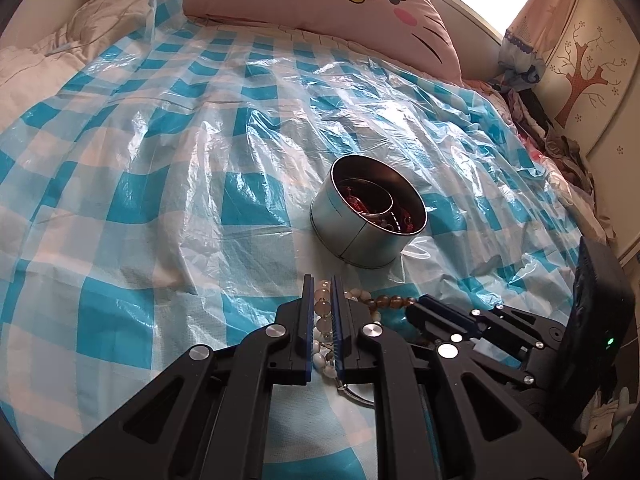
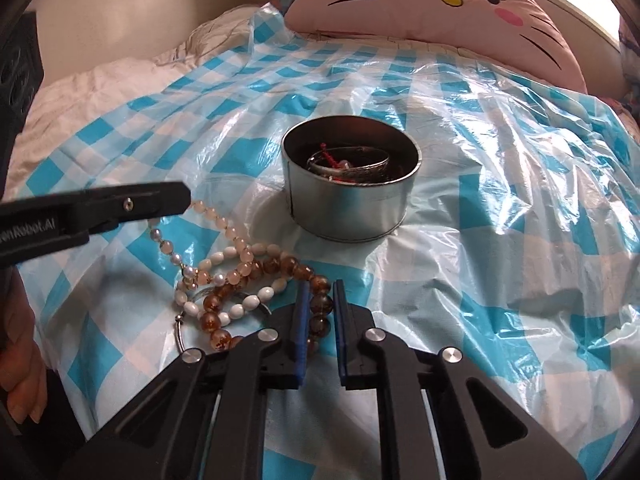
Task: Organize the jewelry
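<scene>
Left gripper [image 1: 322,280] low over the checked plastic sheet [image 1: 160,160], fingers narrowed on the pale bead strand [image 1: 323,322] running between them. To its right, right gripper [image 2: 320,286] level and near the sheet, pinching the amber bead bracelet [image 2: 320,304]. Remaining beads heaped between the two. Metal tin [image 2: 352,212] with bangles beyond, centre.

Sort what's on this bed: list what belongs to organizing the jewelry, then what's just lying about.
Job:
- round metal tin, bangle and red pieces inside
- pale bead strand, between left gripper fingers
- amber bead bracelet, between right gripper fingers
- white oval bead bracelet

Lying about:
- pink cat pillow
- checked plastic sheet
- clothes pile
</scene>
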